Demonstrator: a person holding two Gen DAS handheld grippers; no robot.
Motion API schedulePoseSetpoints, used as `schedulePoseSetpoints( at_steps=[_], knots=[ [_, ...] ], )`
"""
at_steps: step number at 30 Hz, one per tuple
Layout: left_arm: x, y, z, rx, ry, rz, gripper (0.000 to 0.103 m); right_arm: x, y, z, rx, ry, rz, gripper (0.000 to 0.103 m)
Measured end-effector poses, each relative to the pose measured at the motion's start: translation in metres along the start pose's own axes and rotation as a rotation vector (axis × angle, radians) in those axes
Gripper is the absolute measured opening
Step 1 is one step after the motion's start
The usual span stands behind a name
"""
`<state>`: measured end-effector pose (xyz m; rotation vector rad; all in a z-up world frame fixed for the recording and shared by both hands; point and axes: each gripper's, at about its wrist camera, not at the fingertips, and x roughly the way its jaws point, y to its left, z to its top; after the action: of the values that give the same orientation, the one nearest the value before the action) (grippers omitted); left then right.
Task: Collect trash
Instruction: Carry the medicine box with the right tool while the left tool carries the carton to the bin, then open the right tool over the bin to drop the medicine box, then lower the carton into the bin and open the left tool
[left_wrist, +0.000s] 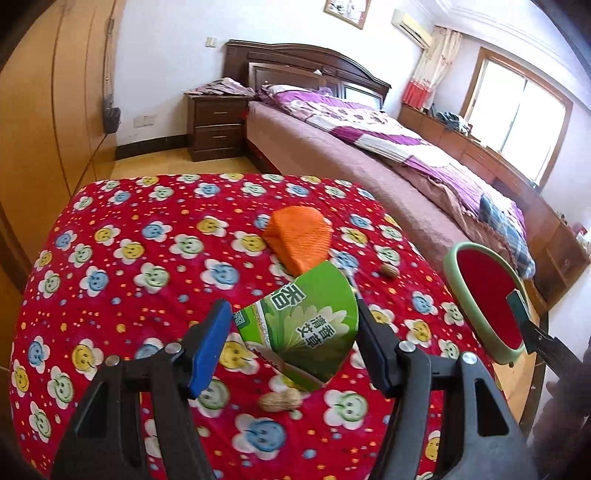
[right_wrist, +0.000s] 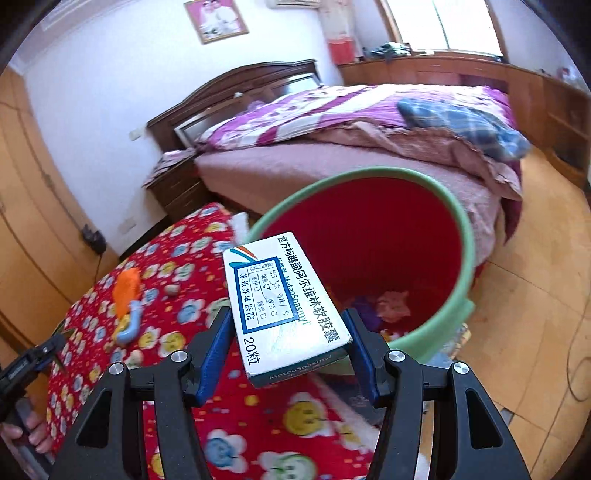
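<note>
Trash here means two items in hand plus scraps on the worktop. The right gripper (right_wrist: 288, 347) is clamped on a white medicine box (right_wrist: 286, 306), blue pads pressing its two long sides, box tilted nose-up toward the bin. The bin (right_wrist: 467, 258), green rim with red inside, sits at about 1 o'clock from the box in the right wrist view, mouth tipped toward the camera; some crumpled bits already lie at its bottom. Judgement: the box is held over the worktop edge just short of the rim, ready to drop in.

The left gripper (left_wrist: 291, 343) has a green carton piece (left_wrist: 306, 325) between its pads, roughly half open. The right pad touches the carton's edge; at the left pad contact looks slight, so the grip seems loose, cannot be sure. The carton looks flattened or torn, with printed lettering.

Left on the red smiley-print worktop (left_wrist: 129, 206): an orange wrapper (left_wrist: 299, 240) at 12 o'clock from the carton, a peanut (left_wrist: 280, 400) at 6 o'clock right under it, and a small nut (left_wrist: 389, 271) at 2 o'clock. In the left wrist view the bin stands at 3 o'clock, just off the worktop edge.

Likely both items are headed for the bin, then the scraps.
</note>
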<state>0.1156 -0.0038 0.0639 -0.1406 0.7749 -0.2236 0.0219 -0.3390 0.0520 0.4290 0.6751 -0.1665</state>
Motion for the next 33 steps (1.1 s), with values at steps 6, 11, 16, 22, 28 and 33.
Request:
schedulePoseSetpoints(
  at_steps=[6,11,16,22,28,33],
  knots=[
    [0.006,-0.033,-0.002,0.049,0.027,-0.030,0.066,0.002,-0.030,0.000,0.060,-0.004,-0.006,0.062],
    [0.013,-0.061,-0.004,0.098,0.050,-0.068,0.066,0.003,-0.044,0.002,0.088,-0.016,0.006,0.062],
    [0.018,-0.093,-0.006,0.157,0.068,-0.111,0.066,-0.005,-0.047,0.004,0.065,-0.056,-0.002,0.062],
    [0.027,-0.137,-0.005,0.241,0.080,-0.175,0.066,-0.017,-0.061,0.003,0.087,-0.086,-0.006,0.062],
    [0.045,-0.185,-0.004,0.312,0.110,-0.234,0.066,-0.028,-0.081,0.004,0.122,-0.115,-0.020,0.062],
    [0.064,-0.219,-0.007,0.352,0.142,-0.270,0.066,-0.033,-0.097,0.003,0.150,-0.123,-0.030,0.062]
  ],
)
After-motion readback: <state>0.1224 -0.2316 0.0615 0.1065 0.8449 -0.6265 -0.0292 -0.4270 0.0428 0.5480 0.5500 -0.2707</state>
